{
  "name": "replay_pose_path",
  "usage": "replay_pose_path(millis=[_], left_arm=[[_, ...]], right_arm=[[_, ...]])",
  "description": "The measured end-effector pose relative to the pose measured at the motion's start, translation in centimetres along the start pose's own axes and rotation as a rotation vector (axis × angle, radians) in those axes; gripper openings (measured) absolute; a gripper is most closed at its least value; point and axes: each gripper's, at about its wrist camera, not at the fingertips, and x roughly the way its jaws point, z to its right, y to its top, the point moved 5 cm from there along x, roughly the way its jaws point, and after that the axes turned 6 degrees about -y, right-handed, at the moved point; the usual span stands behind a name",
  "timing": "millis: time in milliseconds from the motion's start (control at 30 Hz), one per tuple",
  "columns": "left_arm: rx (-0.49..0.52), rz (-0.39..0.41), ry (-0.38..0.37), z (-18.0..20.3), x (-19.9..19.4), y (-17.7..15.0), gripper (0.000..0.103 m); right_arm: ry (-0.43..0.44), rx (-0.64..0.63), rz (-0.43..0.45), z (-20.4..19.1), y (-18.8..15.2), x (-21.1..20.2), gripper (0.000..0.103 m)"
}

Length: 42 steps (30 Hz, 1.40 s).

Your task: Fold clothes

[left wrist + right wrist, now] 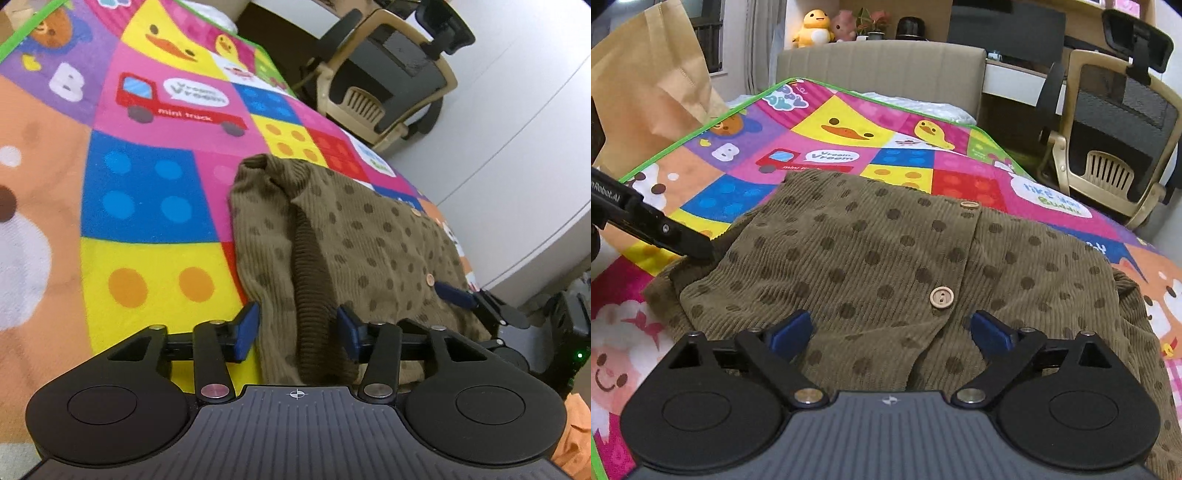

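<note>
The left gripper (pixel 297 330) is open, with its blue fingers (pixel 246 330) on each side of a dark ribbed band on the brown spotty top (pixel 354 236). The top lies on a bright play mat (pixel 147 184) — a red truck picture (pixel 177 103) sits far off.

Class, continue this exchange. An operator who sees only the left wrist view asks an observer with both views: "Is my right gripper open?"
Observer: Yes. The right gripper is open, with its fingers apart over the cardigan.
Operator: What lies past the far end of the mat?
Observer: A headboard, with a plush duck showing above it.
</note>
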Motion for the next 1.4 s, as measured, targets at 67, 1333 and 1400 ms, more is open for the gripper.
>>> replay_pose_path(millis=[67, 1333, 1400], left_arm=[[-0.003, 0.001, -0.001, -0.1, 0.0, 0.0, 0.052], [-0.339, -0.014, -0.221, -0.7, 1.7, 2.6, 0.035], [-0.327, -0.009, -0.217, -0.2, 2.1, 3.0, 0.021]], right_arm=[[-0.014, -0.009, 0.005, -0.2, 0.1, -0.1, 0.096], [0.198, -0.171, 0.049, -9.4, 2.3, -1.9, 0.082], [0.154, -0.272, 0.120, -10.7, 2.2, -2.8, 0.086]])
